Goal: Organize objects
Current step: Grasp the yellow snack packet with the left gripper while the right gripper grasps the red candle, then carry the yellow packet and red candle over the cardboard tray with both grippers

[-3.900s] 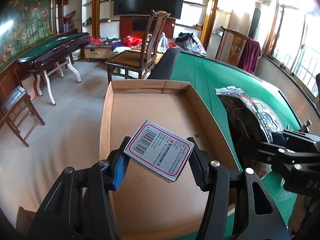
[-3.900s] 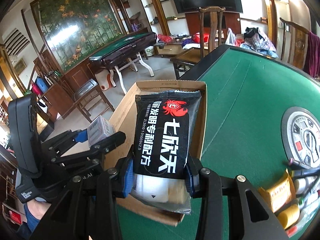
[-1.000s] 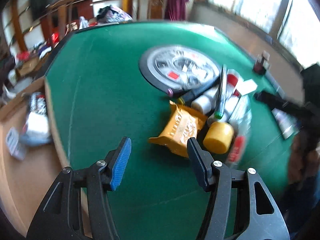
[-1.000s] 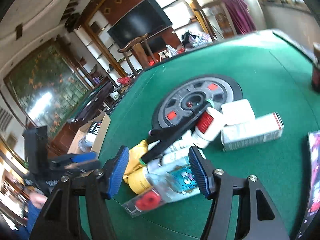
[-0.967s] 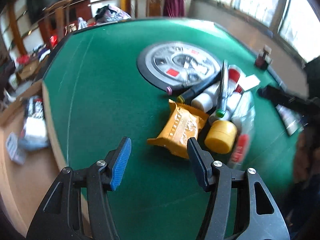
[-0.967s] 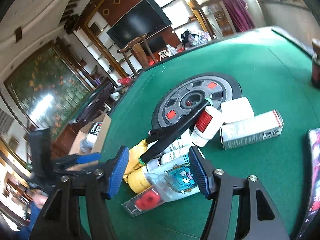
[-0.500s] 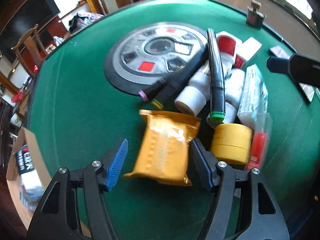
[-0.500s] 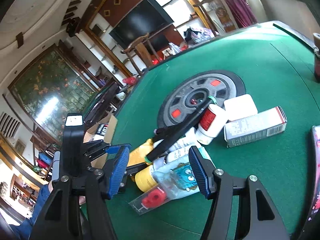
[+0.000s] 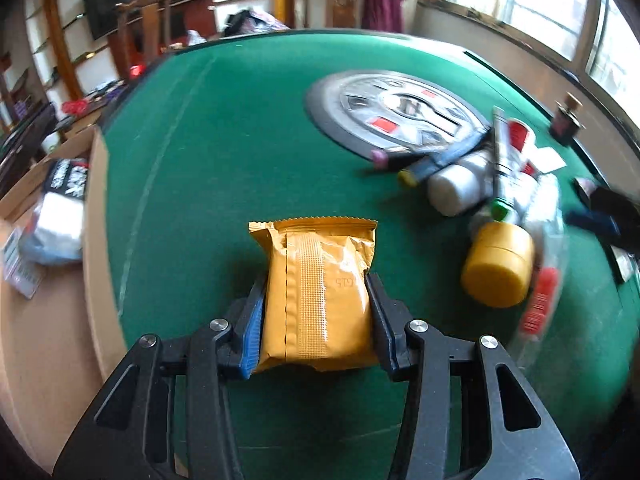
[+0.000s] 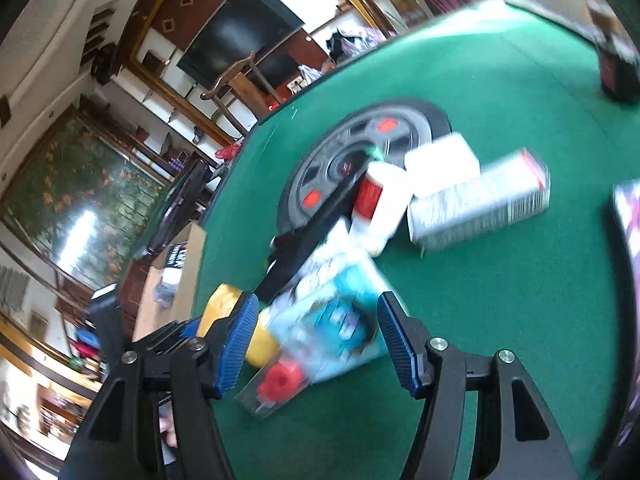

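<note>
An orange foil snack packet (image 9: pixel 320 256) lies on the green felt table (image 9: pixel 224 128). My left gripper (image 9: pixel 314 284) straddles its near half; the jaws are closing, and both pads touch the packet's long sides. My right gripper (image 10: pixel 318 300) is open and hovers low over a clear blister pack (image 10: pixel 332 320) with a blue cartoon card and a red part; its pads stand apart from the pack. A yellow jar (image 9: pixel 498 264) rests beside that pack. Left of the table, the cardboard box (image 9: pixel 40 340) holds a black-and-white bag (image 9: pixel 66 176) and a small barcoded box (image 9: pixel 18 256).
Markers, white bottles (image 9: pixel 456 188) and a white carton (image 10: pixel 480 208) are piled by the round grey centre panel (image 9: pixel 400 108). A small dark bottle (image 10: pixel 618 68) stands near the far table edge. Chairs and another table stand beyond the box.
My left gripper came down over the orange packet and its jaws narrowed onto its sides. My right gripper dropped closer to the blister pack and rolled; its jaws kept their width.
</note>
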